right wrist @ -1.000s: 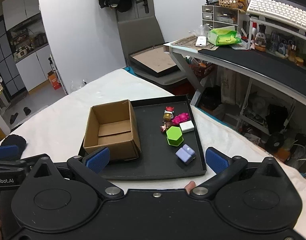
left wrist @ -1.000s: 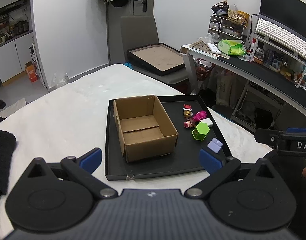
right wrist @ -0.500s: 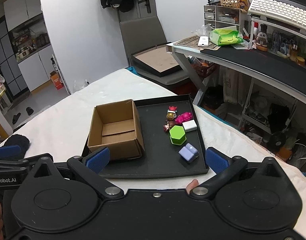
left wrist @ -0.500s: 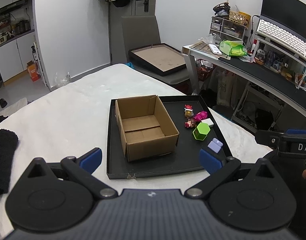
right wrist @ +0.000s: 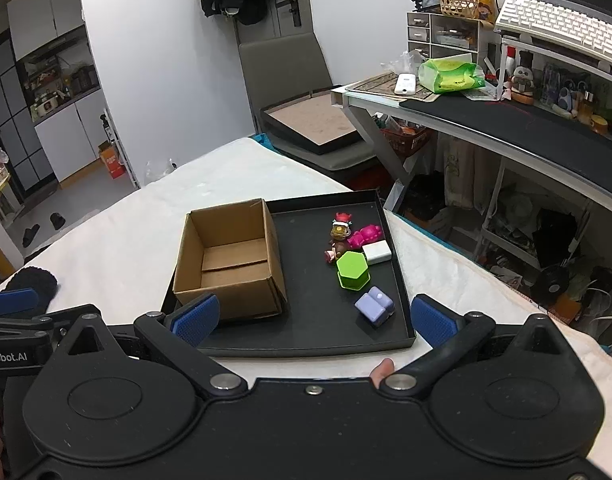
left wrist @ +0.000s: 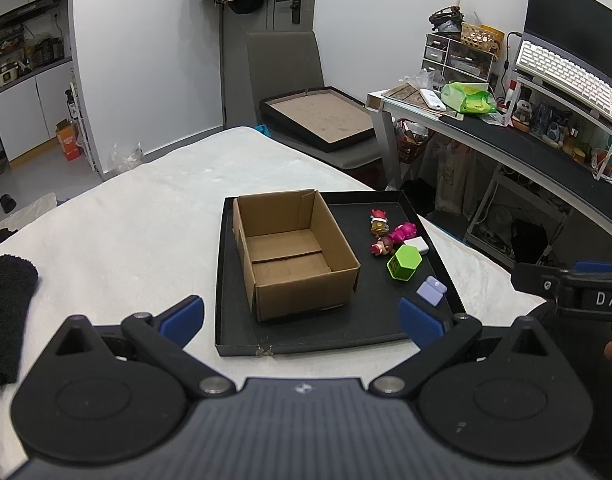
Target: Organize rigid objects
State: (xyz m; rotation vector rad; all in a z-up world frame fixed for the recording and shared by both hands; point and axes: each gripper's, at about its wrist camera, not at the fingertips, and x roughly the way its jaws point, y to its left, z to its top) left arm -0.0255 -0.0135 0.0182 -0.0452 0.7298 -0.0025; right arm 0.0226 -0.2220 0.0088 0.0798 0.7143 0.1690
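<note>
A black tray (left wrist: 306, 344) (right wrist: 306, 350) lies on the white bed. On its left stands an open, empty cardboard box (left wrist: 294, 254) (right wrist: 230, 260). On its right lie small toys: a green hexagonal block (left wrist: 403, 263) (right wrist: 352, 270), a purple block (left wrist: 431, 290) (right wrist: 374, 306), a white block (left wrist: 417, 245) (right wrist: 377, 252), a pink figure (left wrist: 403, 231) (right wrist: 365, 236) and two small dolls (left wrist: 379, 220) (right wrist: 341, 229). My left gripper (left wrist: 302, 316) is open and empty, short of the tray's near edge. My right gripper (right wrist: 311, 316) is open and empty, also before the tray.
A black fuzzy cloth (left wrist: 6, 296) (right wrist: 32, 282) lies at the left on the bed. A grey chair with a framed board (left wrist: 317, 116) stands beyond the bed. A cluttered desk (left wrist: 505, 140) runs along the right. The right gripper's body (left wrist: 577, 292) shows at the left view's right edge.
Both grippers have shifted slightly; the tray and box sit a little further right in each view. Nothing on the tray has moved. Both grippers stay open.
</note>
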